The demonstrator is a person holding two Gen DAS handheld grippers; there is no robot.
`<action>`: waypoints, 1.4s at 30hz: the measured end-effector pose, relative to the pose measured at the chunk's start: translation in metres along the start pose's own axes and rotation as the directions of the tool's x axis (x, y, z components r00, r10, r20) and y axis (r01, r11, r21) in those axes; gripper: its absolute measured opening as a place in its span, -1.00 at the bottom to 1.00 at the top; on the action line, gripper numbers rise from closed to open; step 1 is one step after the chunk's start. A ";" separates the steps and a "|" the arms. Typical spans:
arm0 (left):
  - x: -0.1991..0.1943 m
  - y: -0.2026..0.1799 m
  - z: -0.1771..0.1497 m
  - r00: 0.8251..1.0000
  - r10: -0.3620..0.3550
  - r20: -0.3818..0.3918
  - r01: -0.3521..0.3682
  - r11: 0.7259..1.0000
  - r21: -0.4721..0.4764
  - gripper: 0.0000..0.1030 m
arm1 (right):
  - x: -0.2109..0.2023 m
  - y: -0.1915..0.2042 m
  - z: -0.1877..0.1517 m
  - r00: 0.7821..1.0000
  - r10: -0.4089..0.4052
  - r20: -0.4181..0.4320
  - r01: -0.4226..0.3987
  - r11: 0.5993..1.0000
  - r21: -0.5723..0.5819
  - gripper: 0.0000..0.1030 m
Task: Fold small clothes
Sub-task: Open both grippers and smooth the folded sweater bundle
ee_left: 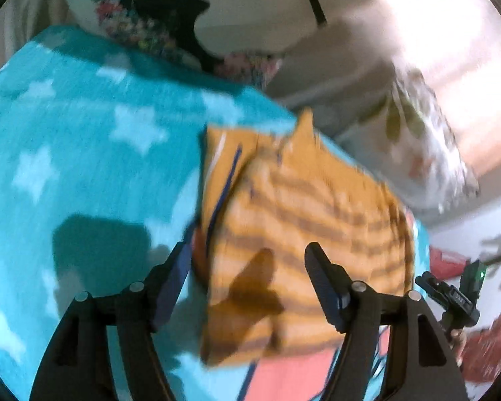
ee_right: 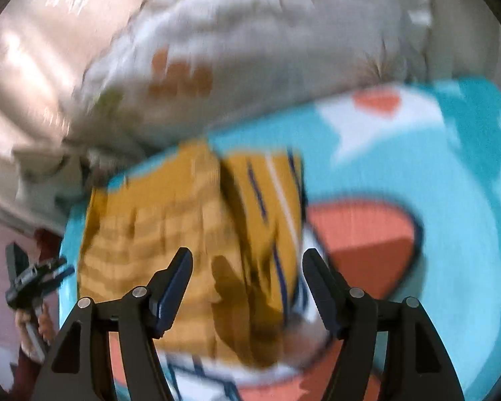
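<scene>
- Heavy motion blur smears both fisheye views; only the near black frames stay sharp.
- Bright glare washes out the pale bedding (ee_left: 451, 50).
- Dark finger shadows fall on the orange garment (ee_left: 260, 287).
- Edges bend, corners vignette black.

My left gripper (ee_left: 247, 257) and my right gripper (ee_right: 247, 260) are matt black plastic with small shiny metal pins. At twelve o'clock from both lies the mustard garment (ee_left: 304, 234), a ribbed knit cloth, on a soft fleecy turquoise blanket (ee_left: 83, 140). The pillow (ee_right: 250, 50) looks like smooth cotton.
</scene>
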State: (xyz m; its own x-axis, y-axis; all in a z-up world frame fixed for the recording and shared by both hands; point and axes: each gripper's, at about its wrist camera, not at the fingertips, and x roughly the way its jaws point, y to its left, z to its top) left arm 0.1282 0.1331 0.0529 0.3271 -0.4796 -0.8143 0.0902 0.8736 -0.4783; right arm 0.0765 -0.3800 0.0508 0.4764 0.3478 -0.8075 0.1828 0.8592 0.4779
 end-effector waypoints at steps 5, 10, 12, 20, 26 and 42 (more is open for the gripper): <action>0.017 -0.002 -0.047 0.998 -0.023 -0.061 0.025 0.999 0.026 0.43 | 0.020 0.004 -0.056 0.998 -0.013 -0.060 0.010 0.999 -0.049 0.42; 0.033 -0.016 -0.056 0.992 0.074 -0.104 -0.064 0.993 0.104 -0.33 | 0.045 -0.004 -0.058 0.990 0.111 -0.085 -0.107 0.993 0.056 -0.57; 0.027 -0.015 -0.053 0.989 0.037 -0.144 -0.028 0.998 0.065 -0.59 | 0.042 -0.011 -0.053 0.980 0.171 -0.100 -0.161 0.982 0.102 -0.67; -0.015 -0.019 -0.061 0.990 -0.022 -0.141 0.025 0.999 0.021 -0.63 | 0.001 -0.057 -0.065 0.930 0.352 -0.110 -0.316 0.914 0.254 -0.73; -0.009 0.003 -0.079 0.986 0.075 -0.151 -0.086 0.994 -0.073 -0.61 | 0.009 -0.094 -0.099 0.937 0.321 -0.135 -0.257 0.899 0.355 -0.62; -0.068 -0.035 -0.123 0.970 0.238 0.039 -0.236 0.971 -0.043 -0.07 | 0.062 0.038 0.009 0.997 0.067 -0.028 -0.070 0.988 -0.138 -0.24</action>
State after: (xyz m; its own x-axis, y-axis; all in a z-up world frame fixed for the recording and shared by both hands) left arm -0.0126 0.1248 0.0848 0.3760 -0.2541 -0.8911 -0.0305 0.9577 -0.2860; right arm 0.1206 -0.3295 0.0222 0.4632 0.4147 -0.7833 0.0286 0.8763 0.4809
